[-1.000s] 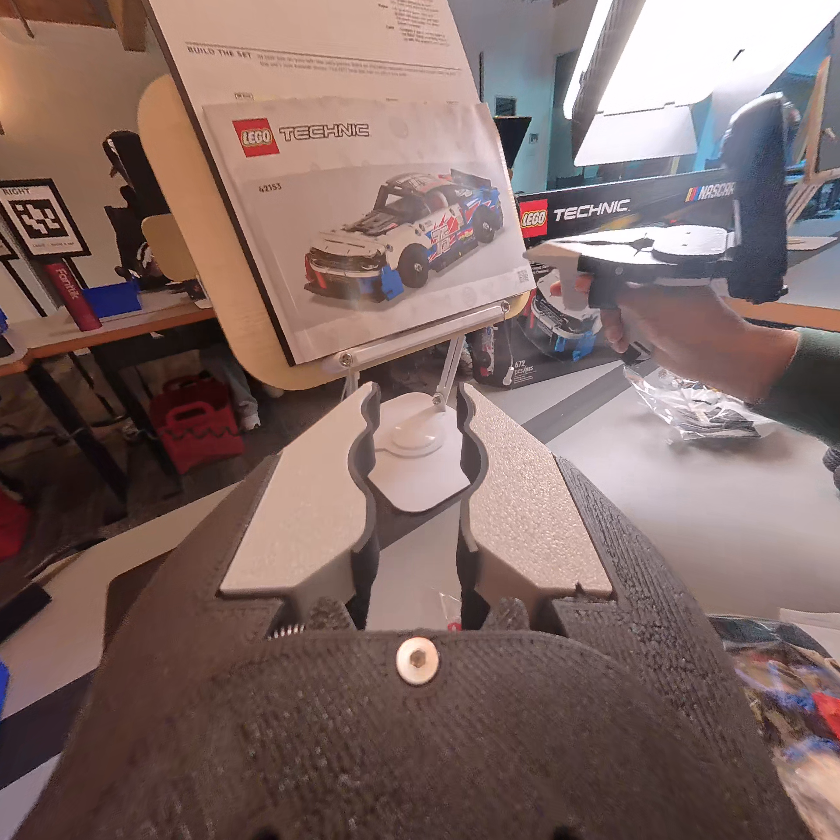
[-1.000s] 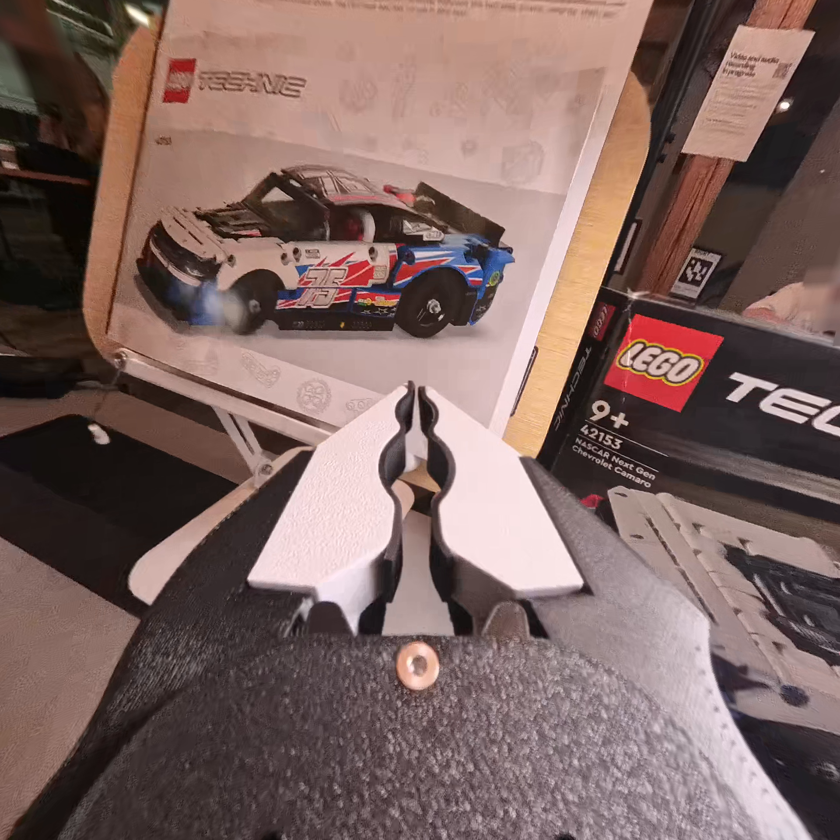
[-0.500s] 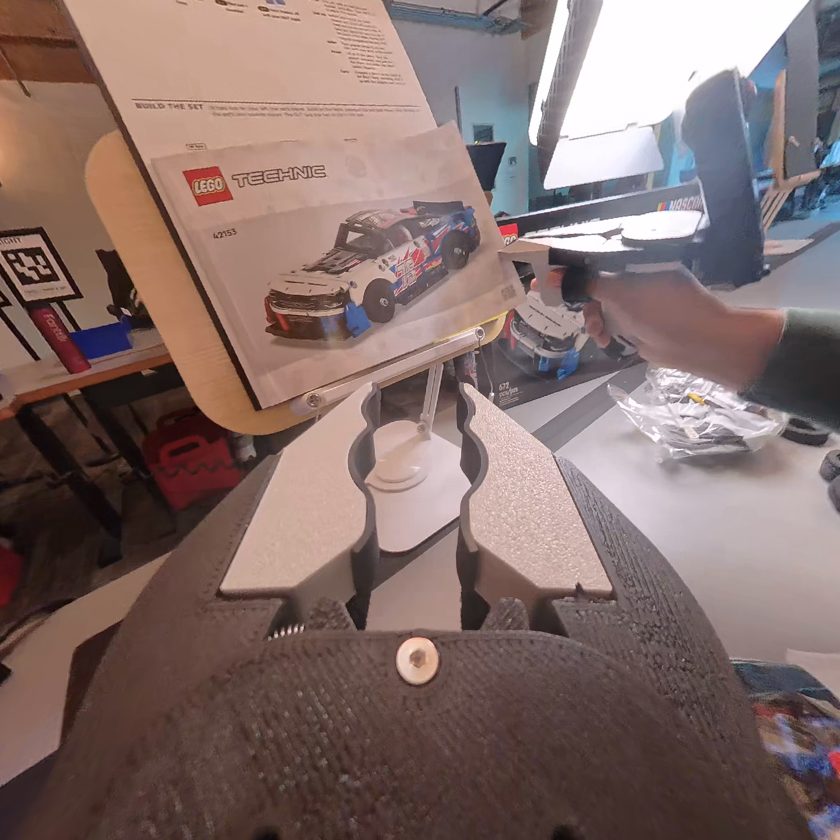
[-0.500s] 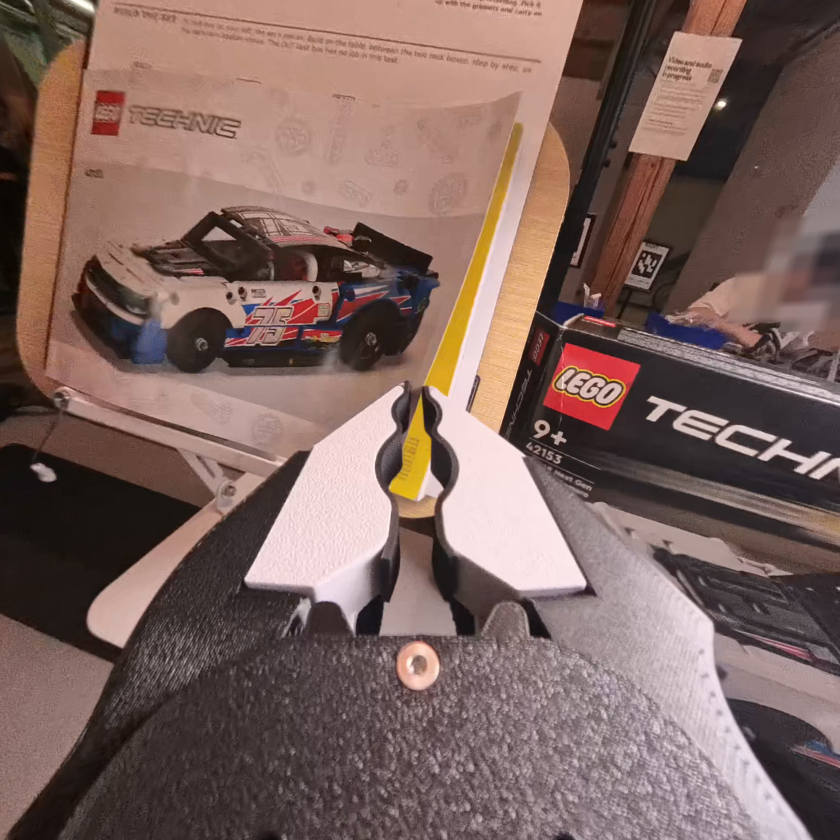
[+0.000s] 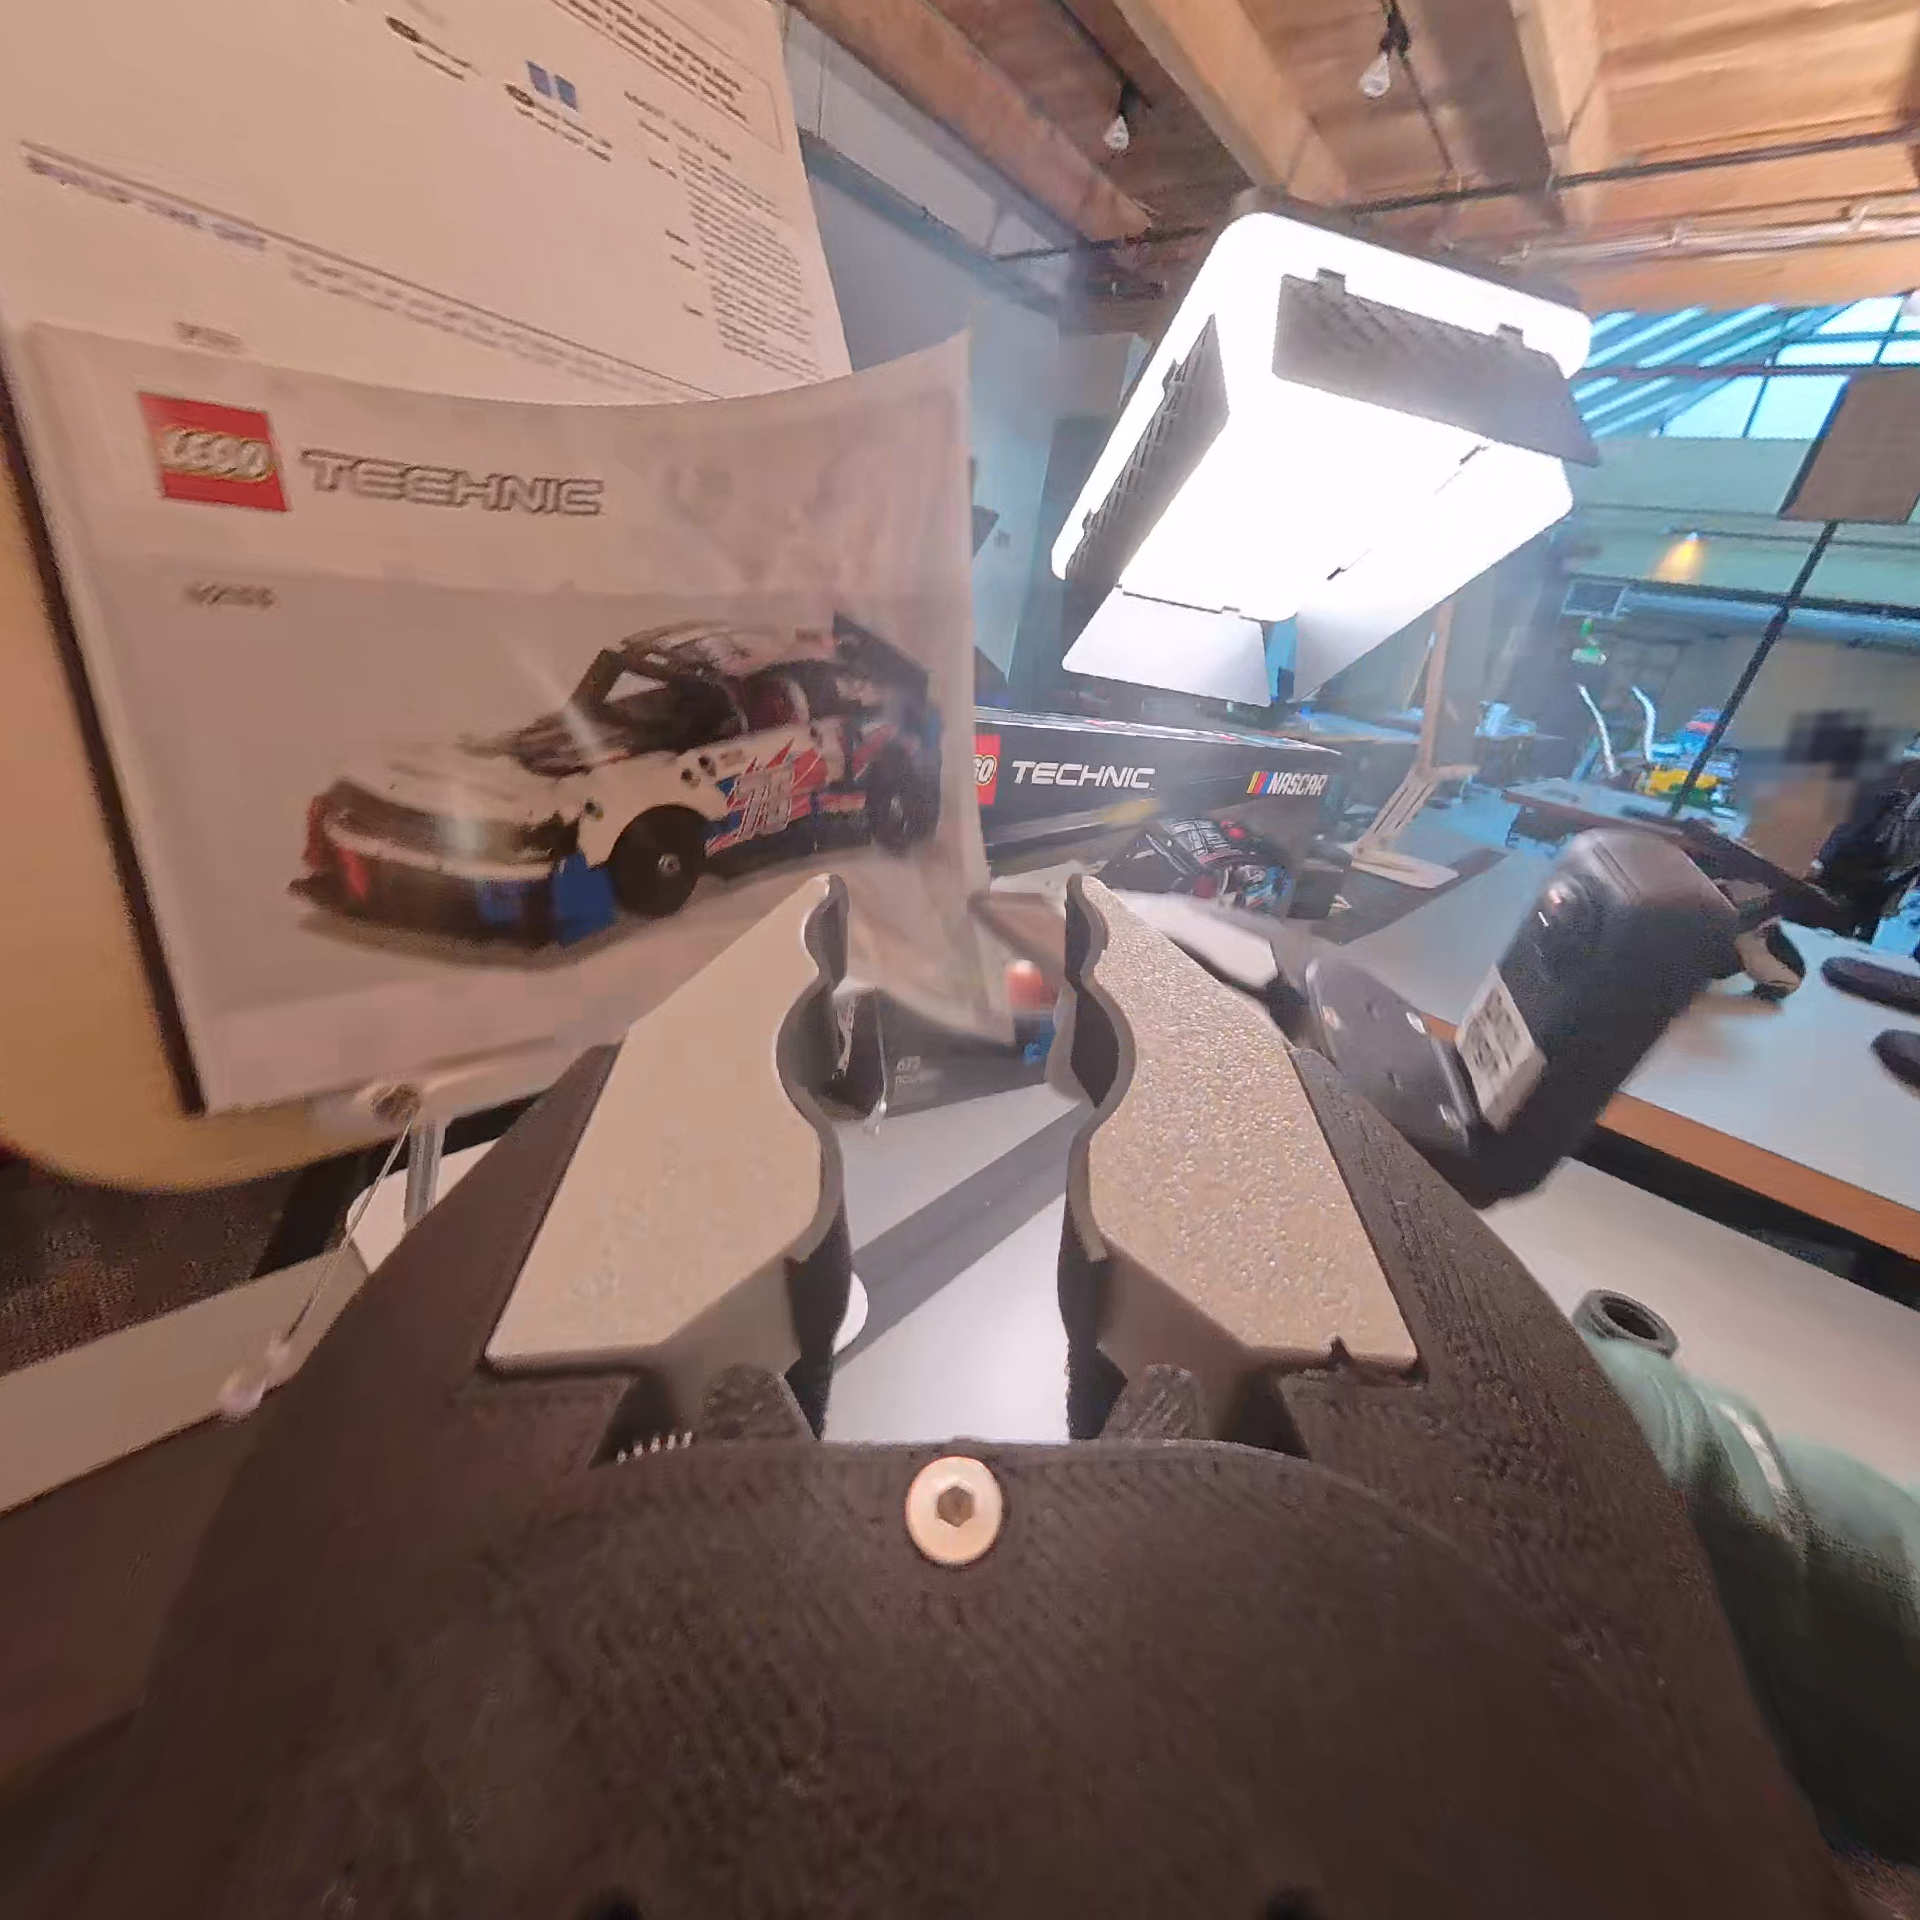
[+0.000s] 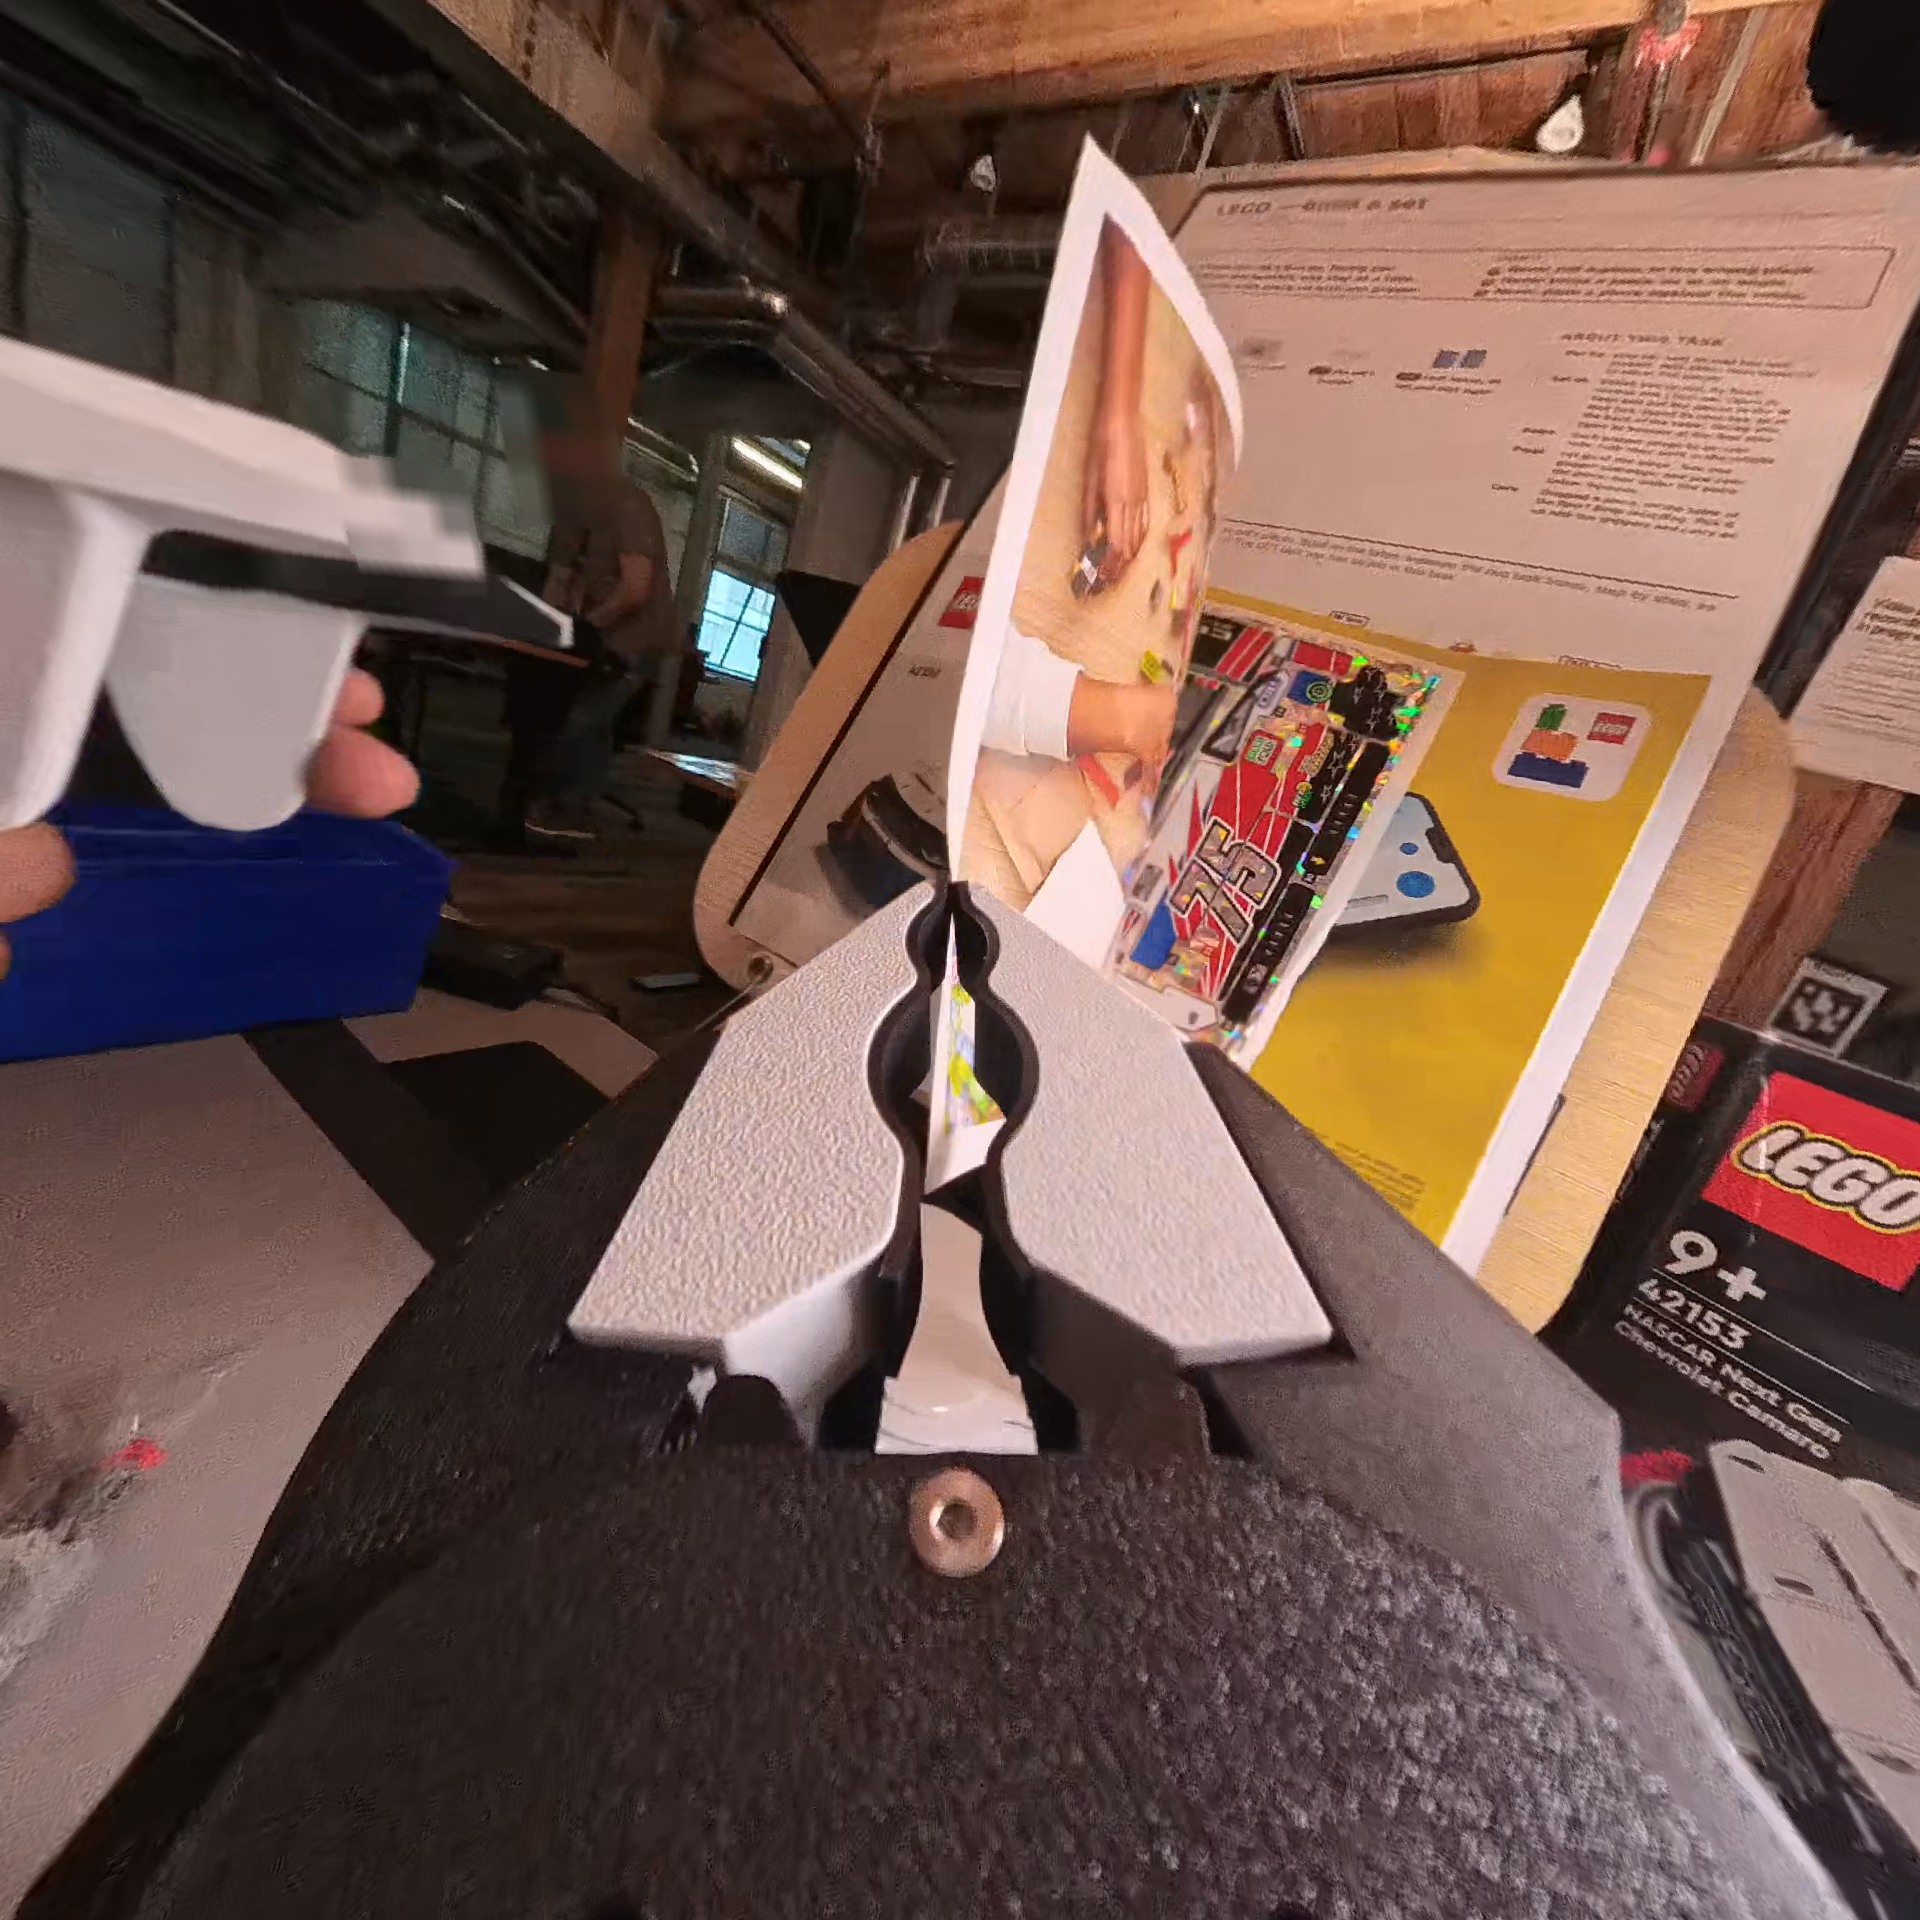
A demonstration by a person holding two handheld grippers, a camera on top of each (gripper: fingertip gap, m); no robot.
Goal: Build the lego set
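On the rounded pale wooden easel board (image 6: 1662, 935), the grey-covered instruction booklet (image 5: 540, 665) with a white, red and blue race car pictured on it stands open at its lower edge, its cover page lifted and curling away from the yellow inside page (image 6: 1455, 987). The left gripper (image 5: 951, 904) hangs before it with its grey fingers wide apart and empty. The right gripper (image 6: 954, 904) has its tips pinched tight on that cover page's lower corner, and the black set box (image 6: 1787, 1247) stands just right of the board.

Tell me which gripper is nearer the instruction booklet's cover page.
Right. The right gripper is pinching the cover page by its edge; the left gripper hangs open in front, not touching.
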